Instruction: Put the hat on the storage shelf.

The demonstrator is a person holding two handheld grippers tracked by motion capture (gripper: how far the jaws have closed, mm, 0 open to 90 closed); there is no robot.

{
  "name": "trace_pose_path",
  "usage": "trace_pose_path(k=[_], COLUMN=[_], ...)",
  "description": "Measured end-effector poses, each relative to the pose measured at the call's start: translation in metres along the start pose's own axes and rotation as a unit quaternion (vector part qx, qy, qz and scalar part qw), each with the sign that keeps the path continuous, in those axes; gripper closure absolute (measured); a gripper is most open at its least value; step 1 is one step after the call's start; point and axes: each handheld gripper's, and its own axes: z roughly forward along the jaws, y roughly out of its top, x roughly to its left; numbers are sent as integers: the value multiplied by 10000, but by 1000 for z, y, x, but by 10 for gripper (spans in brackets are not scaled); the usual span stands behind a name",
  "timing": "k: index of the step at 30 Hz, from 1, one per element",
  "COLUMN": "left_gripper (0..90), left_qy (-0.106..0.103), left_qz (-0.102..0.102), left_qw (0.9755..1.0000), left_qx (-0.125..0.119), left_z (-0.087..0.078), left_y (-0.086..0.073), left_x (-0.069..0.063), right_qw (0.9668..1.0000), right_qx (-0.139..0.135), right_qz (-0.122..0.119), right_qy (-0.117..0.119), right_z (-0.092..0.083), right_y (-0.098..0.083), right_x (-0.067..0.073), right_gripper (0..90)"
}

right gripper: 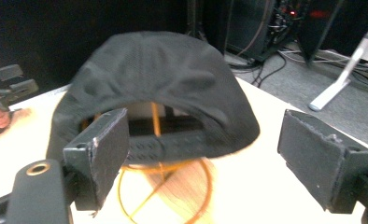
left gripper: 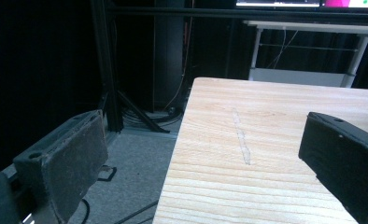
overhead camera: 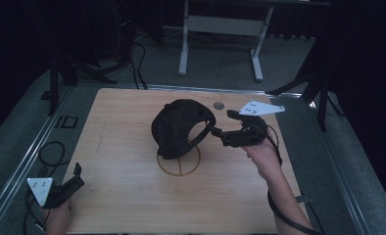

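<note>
While the left gripper [overhead camera: 76, 172] sits at the near left corner of the wooden table [overhead camera: 127, 196], jaws spread wide over bare wood, all the interest is farther right. Ahead of the right gripper [overhead camera: 223, 127] lies a black cap [overhead camera: 179, 125], touching a yellow circle mark [overhead camera: 179, 164], its strap opening facing that gripper and its long axis running away from it, toward the left. Right gripper's jaws gape apart, just short of the strap [right gripper: 166, 147], holding nothing.
</note>
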Motion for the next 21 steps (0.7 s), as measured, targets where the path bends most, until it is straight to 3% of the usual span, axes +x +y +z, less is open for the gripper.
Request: trace_pose_path(k=[7,8,11,21], left_gripper=[18,18,18,18], left_qy=[-6,-8,-4,5], left_qz=[-15,3,-2,4], left_qw=[10000,10000,10000,10000], left_qx=[-6,-1,-13,-10], left_z=[0,0,0,0], left_y=[0,0,0,0], left_x=[0,0,0,0], right_qw=[9998,9994,9989,9968], right_qx=[-29,-67,-61,59], right_qz=[44,77,143,234], right_qy=[-181,-321,-450,-761], right_z=[-10,-16,-22,-29], right_y=[-14,-27,-39,-89], right_x=[-12,-22,-31,-52], right_gripper=[141,136,136,133])
